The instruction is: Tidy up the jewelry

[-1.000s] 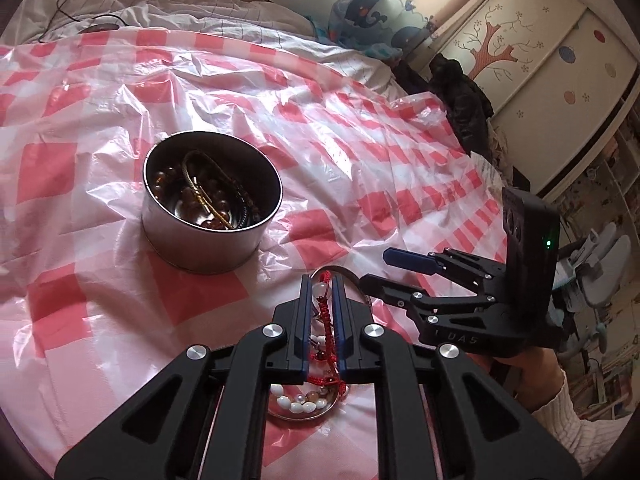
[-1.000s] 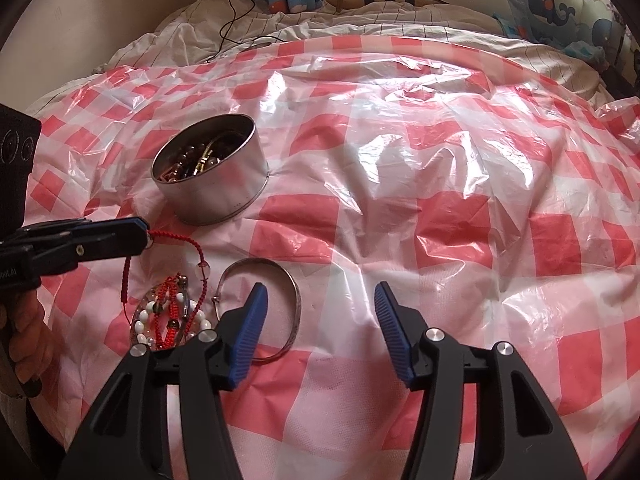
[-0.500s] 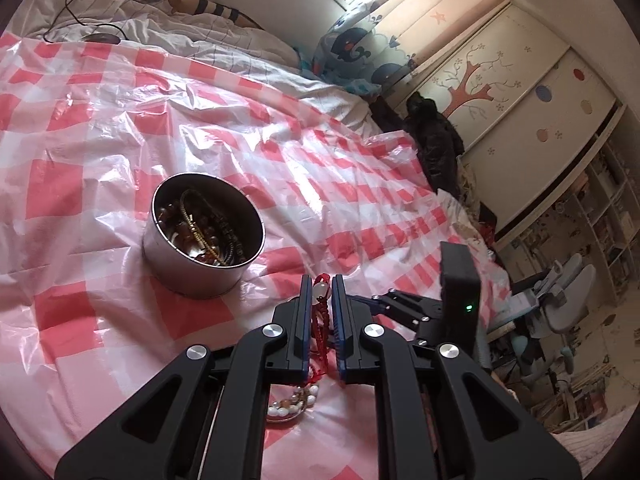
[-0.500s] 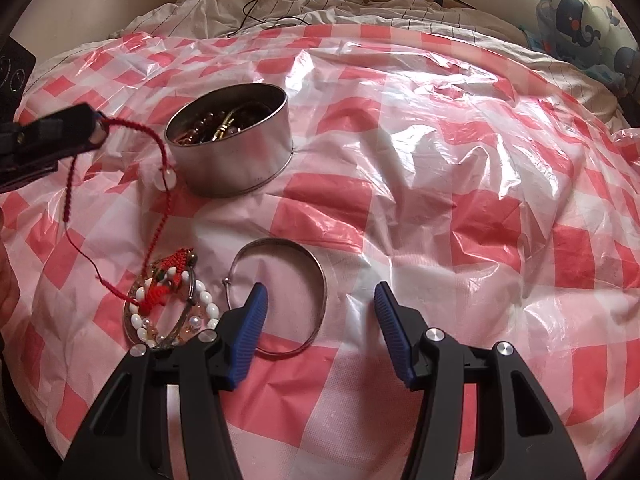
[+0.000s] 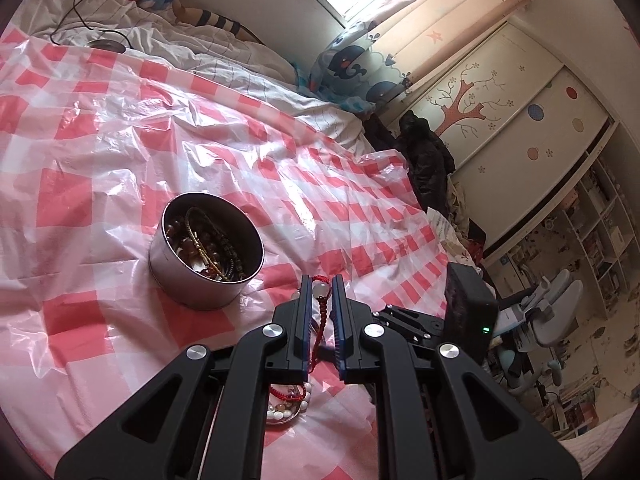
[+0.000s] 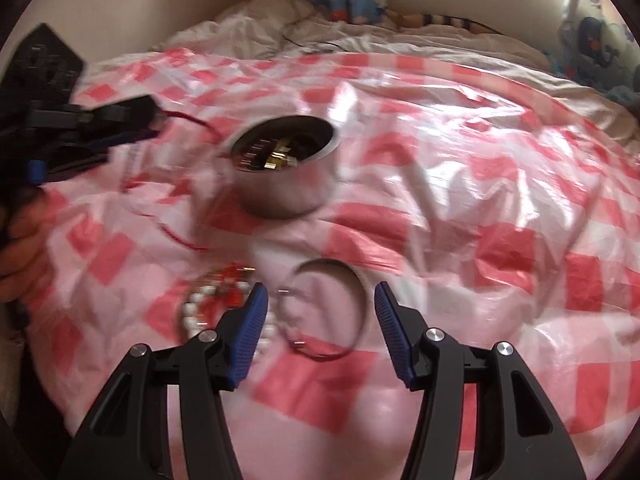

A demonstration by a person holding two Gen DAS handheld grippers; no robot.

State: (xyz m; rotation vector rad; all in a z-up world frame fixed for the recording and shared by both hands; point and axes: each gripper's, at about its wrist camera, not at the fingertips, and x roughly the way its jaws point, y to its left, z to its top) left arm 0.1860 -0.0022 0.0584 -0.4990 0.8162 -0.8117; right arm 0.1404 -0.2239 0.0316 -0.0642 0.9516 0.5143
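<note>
A: What is the left gripper (image 5: 321, 312) holding?
B: It's pinching the red cord (image 5: 319, 322); the tin (image 5: 206, 251) is sitting ahead, to its left.
A: And the right gripper (image 6: 320, 316)?
B: Hanging open over the bangle (image 6: 325, 317), gripping nothing.

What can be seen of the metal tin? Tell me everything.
The metal tin is a round, low, open-topped can of dull silver, standing upright on the red-and-white checked plastic sheet. Inside lie brown beads and a gold-toned chain, piled loosely. No lid is visible. Neither gripper touches it; the left gripper, shut on a red cord bracelet, is beside it.
</note>
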